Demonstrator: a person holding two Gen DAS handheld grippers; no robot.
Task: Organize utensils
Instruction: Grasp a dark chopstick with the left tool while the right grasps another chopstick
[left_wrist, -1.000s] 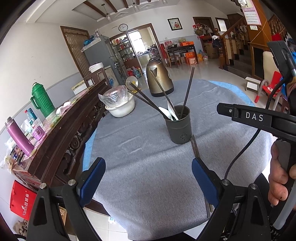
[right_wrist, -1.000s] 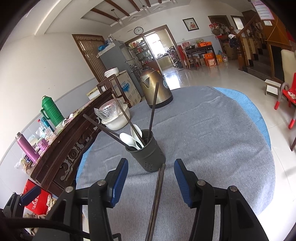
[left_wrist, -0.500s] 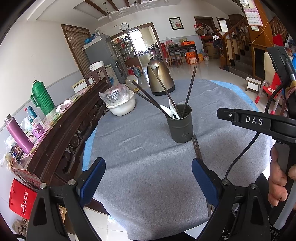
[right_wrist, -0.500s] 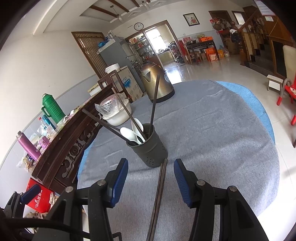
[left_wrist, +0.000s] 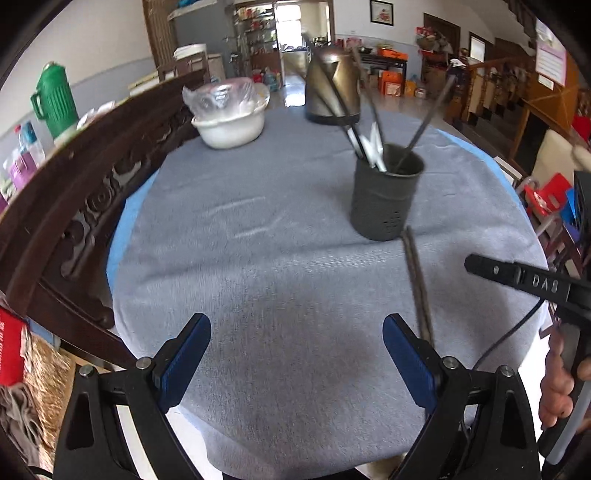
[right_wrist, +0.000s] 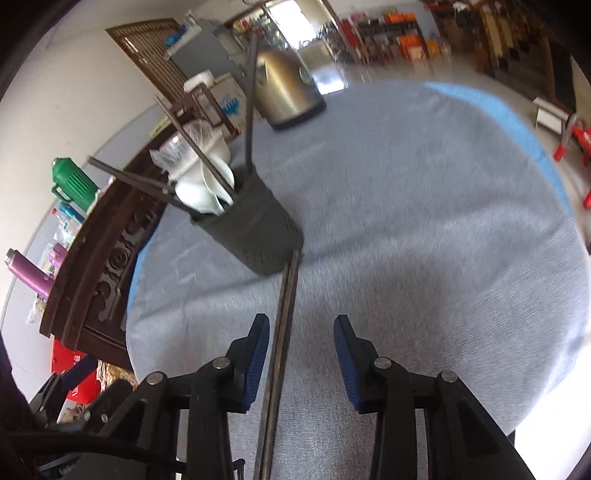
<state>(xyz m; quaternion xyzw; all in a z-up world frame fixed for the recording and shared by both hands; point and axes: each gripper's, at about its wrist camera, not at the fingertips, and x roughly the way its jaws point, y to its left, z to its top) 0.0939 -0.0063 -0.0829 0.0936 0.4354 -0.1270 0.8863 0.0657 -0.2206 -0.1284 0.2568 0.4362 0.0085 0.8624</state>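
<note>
Nearing the end: we are seeing most utensils standing in the dark holder (left_wrist: 384, 199), only the chopsticks (right_wrist: 282, 332) lying on the worktop (right_wrist: 424, 221), tips touching it. Right tool (right_wrist: 297, 349) is narrower and lower than before, straddling them, ungripped; left tool (left_wrist: 295, 352) hangs wide, empty.

Grey-clothed table (left_wrist: 258, 280): holder (left_wrist: 384, 199), chopsticks (left_wrist: 417, 284), bowl (left_wrist: 231, 129), kettle (left_wrist: 332, 88).
</note>
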